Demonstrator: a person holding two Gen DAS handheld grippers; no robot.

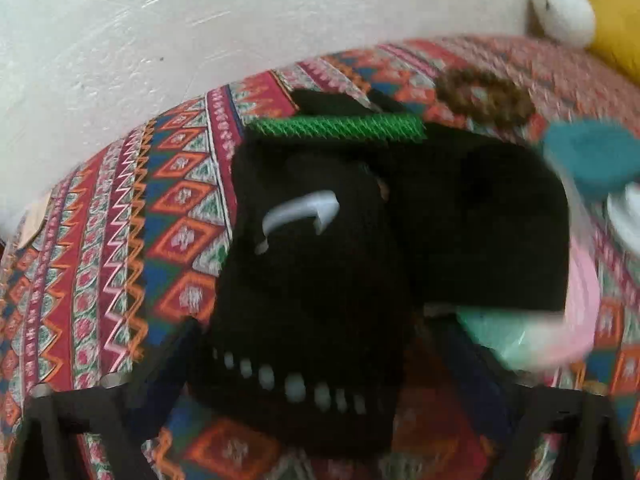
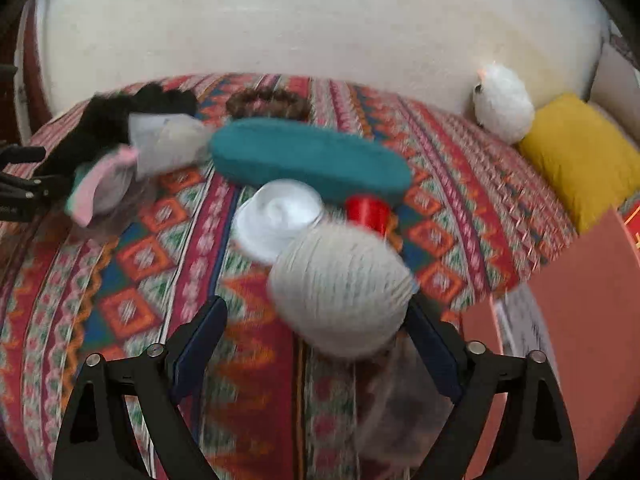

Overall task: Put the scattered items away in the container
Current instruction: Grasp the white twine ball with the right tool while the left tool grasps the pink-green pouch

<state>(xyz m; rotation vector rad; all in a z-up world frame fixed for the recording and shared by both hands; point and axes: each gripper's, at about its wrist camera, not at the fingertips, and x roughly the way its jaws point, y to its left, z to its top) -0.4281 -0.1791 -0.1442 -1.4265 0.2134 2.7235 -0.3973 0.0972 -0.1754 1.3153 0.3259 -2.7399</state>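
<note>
Black sock pair (image 1: 320,272), green-banded, plastic-tagged, lies on bed near wall edge. Grey yarn ball (image 2: 340,288), white cup (image 2: 280,216), red spool (image 2: 367,210), teal case (image 2: 308,158) clustered mid-bed, blurred.

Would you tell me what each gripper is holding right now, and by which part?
The left gripper appears shut on the black sock, gripping its lower end. The right gripper is open; the yarn ball sits by its right finger, not clamped.
</note>
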